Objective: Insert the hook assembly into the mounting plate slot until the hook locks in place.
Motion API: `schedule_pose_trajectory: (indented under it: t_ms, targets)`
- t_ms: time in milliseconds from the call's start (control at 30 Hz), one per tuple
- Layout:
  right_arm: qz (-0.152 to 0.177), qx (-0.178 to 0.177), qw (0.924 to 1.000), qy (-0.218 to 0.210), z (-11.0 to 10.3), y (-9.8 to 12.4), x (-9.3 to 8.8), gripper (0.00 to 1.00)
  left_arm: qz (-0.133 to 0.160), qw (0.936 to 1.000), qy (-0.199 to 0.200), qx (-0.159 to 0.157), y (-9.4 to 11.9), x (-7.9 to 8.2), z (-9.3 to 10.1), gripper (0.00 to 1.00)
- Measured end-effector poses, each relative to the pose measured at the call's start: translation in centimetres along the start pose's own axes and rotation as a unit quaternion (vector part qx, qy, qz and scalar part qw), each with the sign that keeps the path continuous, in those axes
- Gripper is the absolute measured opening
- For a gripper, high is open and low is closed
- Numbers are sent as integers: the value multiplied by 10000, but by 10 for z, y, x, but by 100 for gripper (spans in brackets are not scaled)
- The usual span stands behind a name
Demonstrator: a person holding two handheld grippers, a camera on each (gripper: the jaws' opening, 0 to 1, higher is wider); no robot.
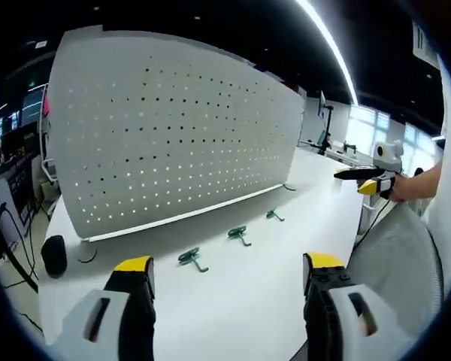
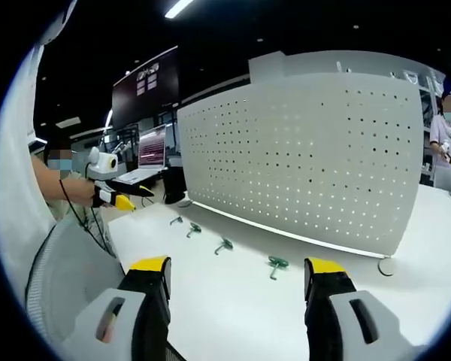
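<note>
- Step in hand: judged to be the approach; no hook has been picked up and nothing is seated in the board; the task looks barely begun.
- Left gripper [image 1: 229,282]: jaws spread wide with nothing between them, held above the white table [image 1: 248,308]; right gripper [image 2: 237,282]: jaws likewise parted and empty, above the same table.
- Task items: green hooks lie in a row on the table in front of the upright pegboard [image 1: 173,143], apart from it and from each other; in the left gripper view the nearest hook [image 1: 192,258] lies just beyond the jaws, then the middle hook [image 1: 238,234], then the far hook [image 1: 273,215].
- Mounting plate: the perforated white board stands on its lower edge on the table; which hole or slot is meant cannot be told.
- Next move, as judgement: one gripper must descend on a hook and close across its green head so the prong stays free to meet a hole; the hook is small and lies flat, so a low, square approach is called for.
- Differences between views: the right gripper view shows four hooks, the closest [image 2: 276,265] between its jaws' line of sight, and monitors behind; the left gripper view shows a dark rounded object [image 1: 54,254] at the board's end; each view shows a person's hand holding a gripper at its edge.
</note>
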State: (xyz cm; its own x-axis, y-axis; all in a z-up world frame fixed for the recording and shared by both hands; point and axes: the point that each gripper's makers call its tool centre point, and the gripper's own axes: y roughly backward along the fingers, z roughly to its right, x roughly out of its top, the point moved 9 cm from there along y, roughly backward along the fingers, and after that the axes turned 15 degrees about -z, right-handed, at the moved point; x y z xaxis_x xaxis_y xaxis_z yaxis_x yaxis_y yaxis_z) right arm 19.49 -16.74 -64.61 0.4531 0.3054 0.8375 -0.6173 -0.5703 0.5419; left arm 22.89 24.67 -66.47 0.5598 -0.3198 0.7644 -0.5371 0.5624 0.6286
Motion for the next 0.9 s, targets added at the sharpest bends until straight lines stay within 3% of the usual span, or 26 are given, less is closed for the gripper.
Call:
schedule_pose_trajectory:
  t_ms: [433,900]
  targets:
    - [-259,89,9996,-22,-1,-5,-6,71,-562,9961,-619,-269,-4,10,-14,83]
    - [-384,189,9991,-35,-4,-8,-8,71,-1319,9803,-1412,-408,-5,12,-40,81]
